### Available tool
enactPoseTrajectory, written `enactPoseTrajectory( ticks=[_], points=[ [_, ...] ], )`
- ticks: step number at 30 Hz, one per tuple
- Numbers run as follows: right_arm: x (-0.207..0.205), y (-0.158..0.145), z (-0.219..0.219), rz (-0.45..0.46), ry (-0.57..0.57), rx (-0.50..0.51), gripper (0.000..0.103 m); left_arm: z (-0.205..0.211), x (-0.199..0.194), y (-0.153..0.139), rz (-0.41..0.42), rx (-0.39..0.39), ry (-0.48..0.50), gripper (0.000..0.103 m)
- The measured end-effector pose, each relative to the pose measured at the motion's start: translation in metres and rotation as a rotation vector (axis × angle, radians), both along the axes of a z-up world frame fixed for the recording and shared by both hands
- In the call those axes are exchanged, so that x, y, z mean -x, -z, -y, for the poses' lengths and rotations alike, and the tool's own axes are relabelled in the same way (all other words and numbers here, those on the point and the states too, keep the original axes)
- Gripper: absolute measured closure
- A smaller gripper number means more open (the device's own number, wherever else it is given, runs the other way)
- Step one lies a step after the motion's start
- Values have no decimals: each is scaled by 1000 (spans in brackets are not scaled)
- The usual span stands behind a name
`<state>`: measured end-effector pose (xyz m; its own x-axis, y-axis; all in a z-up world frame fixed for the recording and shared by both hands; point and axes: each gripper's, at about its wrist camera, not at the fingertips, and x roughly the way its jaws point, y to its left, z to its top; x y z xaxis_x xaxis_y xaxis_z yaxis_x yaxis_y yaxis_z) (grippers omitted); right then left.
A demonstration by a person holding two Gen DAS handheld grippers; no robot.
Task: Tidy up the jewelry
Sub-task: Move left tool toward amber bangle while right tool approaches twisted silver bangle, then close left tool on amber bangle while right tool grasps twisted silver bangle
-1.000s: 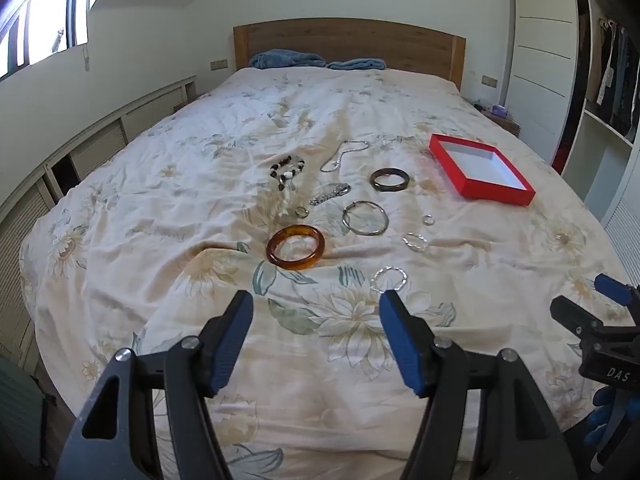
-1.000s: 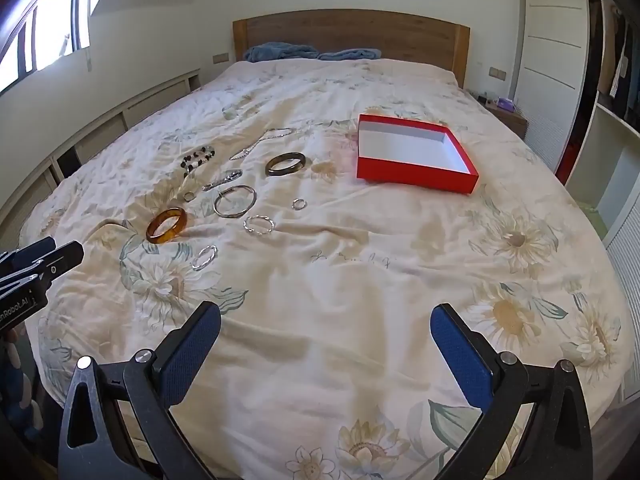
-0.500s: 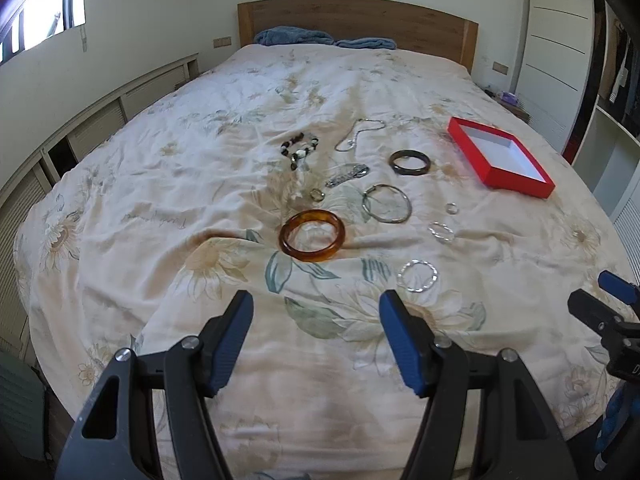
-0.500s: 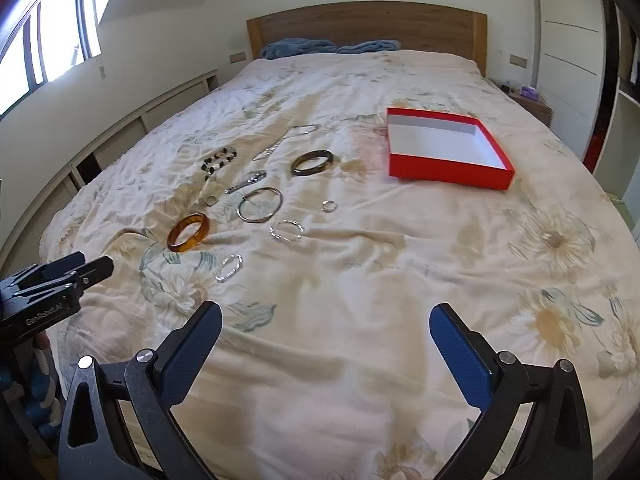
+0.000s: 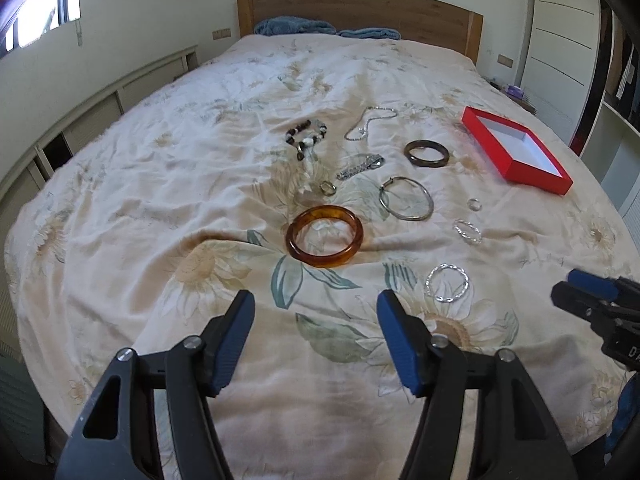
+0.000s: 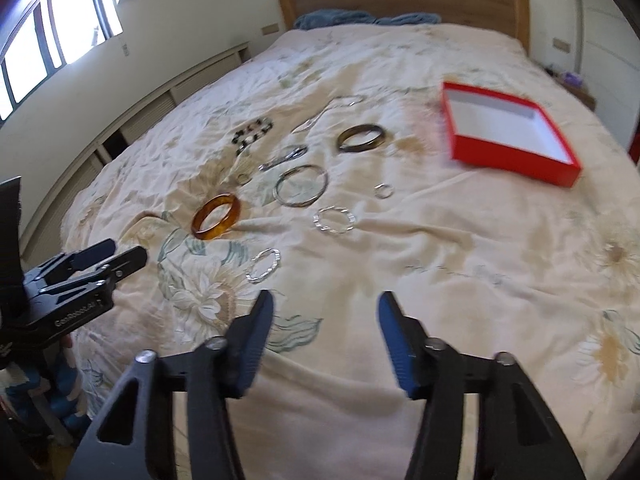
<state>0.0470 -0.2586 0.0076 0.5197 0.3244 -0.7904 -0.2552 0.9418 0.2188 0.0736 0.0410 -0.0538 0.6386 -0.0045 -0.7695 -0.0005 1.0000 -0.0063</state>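
Observation:
Several pieces of jewelry lie on the floral bedspread. An amber bangle (image 5: 325, 236) (image 6: 216, 216) lies nearest my left gripper (image 5: 314, 312), which is open and empty just short of it. A twisted silver bracelet (image 5: 447, 282) (image 6: 263, 265) lies ahead of my right gripper (image 6: 325, 312), which is open and empty. Further off are a thin silver hoop (image 5: 406, 203), a dark bangle (image 5: 426, 153), a bead bracelet (image 5: 306, 138), a chain necklace (image 5: 368, 122) and small rings. An open red box (image 5: 516, 153) (image 6: 508, 138) sits at the right.
The bedspread (image 5: 200, 200) is wrinkled. A wooden headboard (image 5: 360, 8) with blue towels (image 5: 294, 26) is at the far end. Low cabinets (image 5: 100, 108) run along the left wall, a wardrobe (image 5: 568, 40) stands at the right.
Both grippers have moved forward over the bed toward the jewelry. My right gripper's jaws have narrowed but remain open. Nothing on the bed has moved.

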Motion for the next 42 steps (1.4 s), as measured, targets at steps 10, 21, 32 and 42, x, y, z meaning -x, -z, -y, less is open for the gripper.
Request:
enactPoseTrajectory(
  ticks=[10,21,32,42],
  points=[
    [-45,23,-32,-95,-116,-89,66,3,-45,16,-50,79,64,55],
    [-80,63,-62,-210,-195,-76,74,12,-108,60,-178,86,111,67],
    [-86,79,-66,-231,-222,-21,93,18,-120,77,-235,79,115,92],
    [-61,46,-32,-143,-157,-35,97,27,-95,43,-157,68,105,94]
  ],
)
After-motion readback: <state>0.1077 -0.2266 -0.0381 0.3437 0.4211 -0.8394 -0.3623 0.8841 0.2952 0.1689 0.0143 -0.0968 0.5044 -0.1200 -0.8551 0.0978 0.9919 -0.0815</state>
